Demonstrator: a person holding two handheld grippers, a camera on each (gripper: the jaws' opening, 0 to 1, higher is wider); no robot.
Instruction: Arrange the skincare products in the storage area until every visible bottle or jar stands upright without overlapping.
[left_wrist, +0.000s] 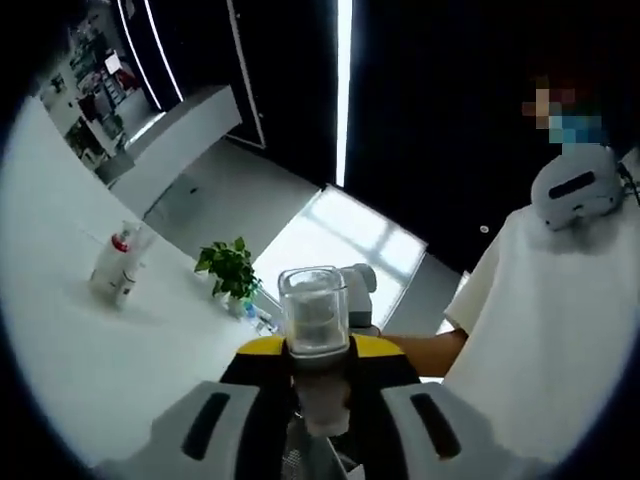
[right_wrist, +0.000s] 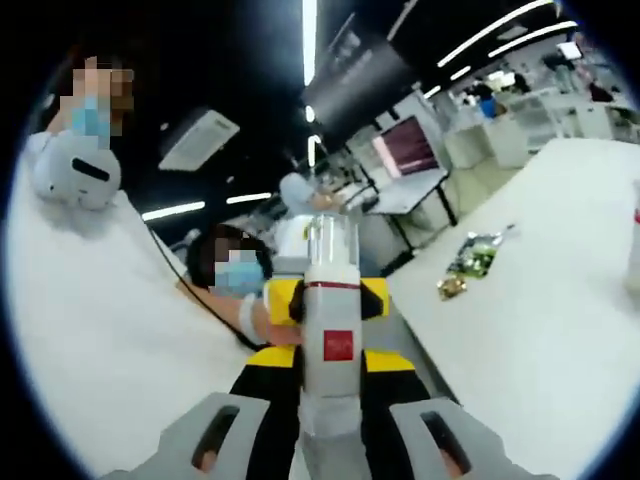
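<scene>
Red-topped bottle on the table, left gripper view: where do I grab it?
Take the bottle by its white body below the red top, jaws across its width, coming from the side away from the clear item it seems to lean on.

In the left gripper view a jar (left_wrist: 314, 310) stands between the jaws at 6 o'clock, with a potted plant (left_wrist: 230, 268) on the worktop (left_wrist: 90, 370) just beyond it toward 10 o'clock and two bottles (left_wrist: 117, 265) farther off at 9 o'clock. In the right gripper view a tall bottle (right_wrist: 332, 325) rises between the jaws at 6 o'clock; the plant (right_wrist: 470, 262) lies on the worktop (right_wrist: 540, 330) at 2 o'clock
</scene>
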